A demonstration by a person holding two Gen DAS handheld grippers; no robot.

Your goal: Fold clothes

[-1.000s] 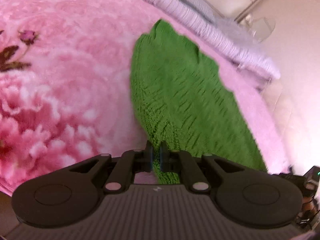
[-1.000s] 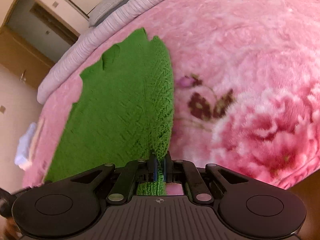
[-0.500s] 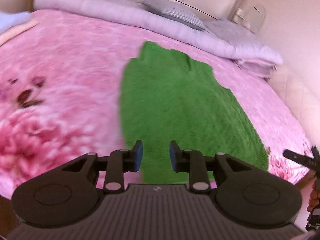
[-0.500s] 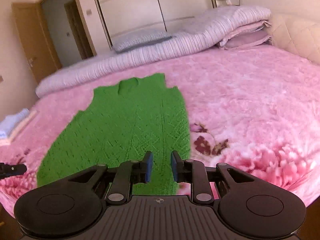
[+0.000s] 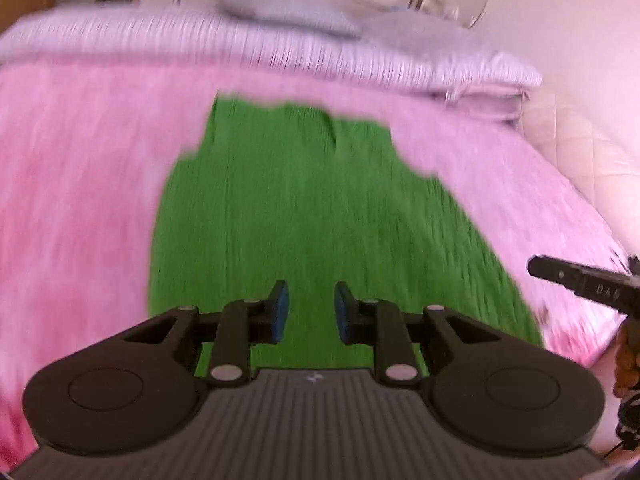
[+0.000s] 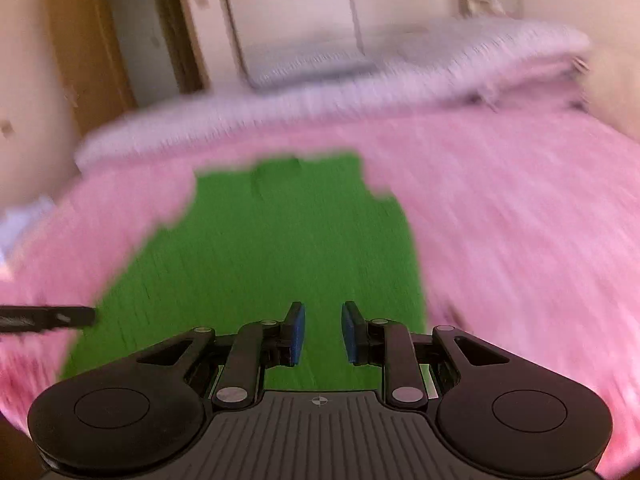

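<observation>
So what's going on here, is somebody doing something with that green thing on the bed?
A person holds a two-finger gripper in each hand and is working on folding a green knitted garment that lies spread flat on a pink blanket. At this moment the left gripper and the right gripper are both open and grip nothing, each poised over the near end of the garment. The pictures are blurred. Folded pale bedding lies along the far side of the bed.

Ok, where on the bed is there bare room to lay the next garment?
Bare pink blanket lies right of the green sweater, up to the striped quilt roll. A narrower strip lies left of it. The middle is taken by the sweater, with both open hand-held grippers above its near end.
</observation>
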